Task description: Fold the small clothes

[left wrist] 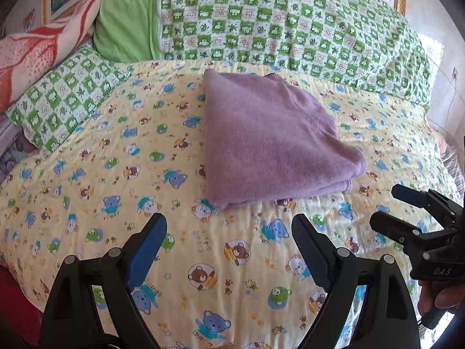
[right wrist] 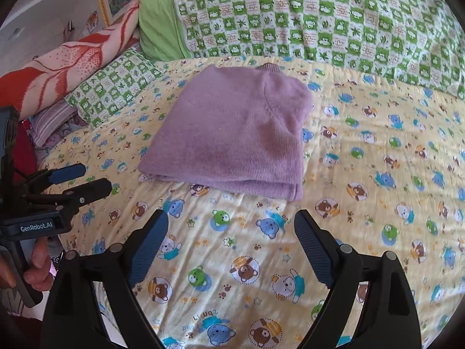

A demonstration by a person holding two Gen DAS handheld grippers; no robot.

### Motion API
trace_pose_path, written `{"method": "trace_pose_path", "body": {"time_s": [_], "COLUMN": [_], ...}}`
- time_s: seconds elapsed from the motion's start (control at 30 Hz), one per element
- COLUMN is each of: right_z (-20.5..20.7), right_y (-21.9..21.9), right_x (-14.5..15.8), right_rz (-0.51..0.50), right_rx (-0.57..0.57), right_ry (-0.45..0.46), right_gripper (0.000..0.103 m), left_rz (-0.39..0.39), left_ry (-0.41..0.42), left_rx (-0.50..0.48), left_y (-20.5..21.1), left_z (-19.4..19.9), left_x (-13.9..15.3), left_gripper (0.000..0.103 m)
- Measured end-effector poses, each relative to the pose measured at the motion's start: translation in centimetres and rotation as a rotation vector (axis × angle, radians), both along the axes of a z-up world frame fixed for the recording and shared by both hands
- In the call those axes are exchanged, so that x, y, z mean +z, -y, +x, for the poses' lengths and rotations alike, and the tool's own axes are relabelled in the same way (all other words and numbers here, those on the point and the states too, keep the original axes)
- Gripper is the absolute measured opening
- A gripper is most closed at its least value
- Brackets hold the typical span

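Observation:
A purple knit sweater (left wrist: 267, 142) lies folded into a compact stack on the yellow bear-print bedspread (left wrist: 116, 174); it also shows in the right wrist view (right wrist: 232, 136). My left gripper (left wrist: 229, 232) is open and empty, hovering just short of the sweater's near edge. My right gripper (right wrist: 231, 229) is open and empty, also a little short of the sweater. The right gripper shows at the right of the left wrist view (left wrist: 386, 206), and the left gripper shows at the left of the right wrist view (right wrist: 93, 179), both apart from the sweater.
A green checked quilt (left wrist: 290, 26) is piled along the back of the bed. A green checked pillow (left wrist: 64, 99) and a red-and-pink blanket (left wrist: 43, 52) lie at the back left. A gold-framed picture (left wrist: 46, 3) stands behind them.

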State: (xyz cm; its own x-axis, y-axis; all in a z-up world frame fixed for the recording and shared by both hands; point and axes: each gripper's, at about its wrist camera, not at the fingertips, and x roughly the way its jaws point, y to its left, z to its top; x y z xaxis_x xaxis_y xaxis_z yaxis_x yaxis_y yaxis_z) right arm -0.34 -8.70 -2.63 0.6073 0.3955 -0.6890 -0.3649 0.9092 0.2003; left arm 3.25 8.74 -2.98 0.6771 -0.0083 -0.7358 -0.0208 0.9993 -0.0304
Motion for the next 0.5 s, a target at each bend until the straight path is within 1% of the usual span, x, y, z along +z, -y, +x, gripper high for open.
{"method": "trace_pose_path", "body": {"time_s": [0.1, 0.2, 0.3, 0.5], "right_z": [0.3, 0.6, 1.3, 2.0], "right_y": [-0.2, 0.1, 0.6, 0.7], "right_x": [0.4, 0.6, 0.3, -0.5], "right_rz": [-0.008, 0.015, 0.048, 0.055], "right_rx": [0.007, 0.011, -0.003, -0.032], "right_ry": [0.014, 0.029, 0.013, -0.009], "right_gripper": [0.091, 0.093, 0.095, 0.095], "left_rz": [0.002, -0.002, 0.006, 0.018], "left_ry": [0.009, 0.009, 0.006, 0.002], "left_rx": [0.007, 0.014, 0.022, 0.034], "left_y": [0.0, 0.0, 0.3, 0.5], "left_z": [0.4, 0.6, 0.7, 1.1], "left_x": [0.3, 0.4, 0.1, -0.5], "left_gripper": [0.09, 0.091, 0.091, 0.092]}}
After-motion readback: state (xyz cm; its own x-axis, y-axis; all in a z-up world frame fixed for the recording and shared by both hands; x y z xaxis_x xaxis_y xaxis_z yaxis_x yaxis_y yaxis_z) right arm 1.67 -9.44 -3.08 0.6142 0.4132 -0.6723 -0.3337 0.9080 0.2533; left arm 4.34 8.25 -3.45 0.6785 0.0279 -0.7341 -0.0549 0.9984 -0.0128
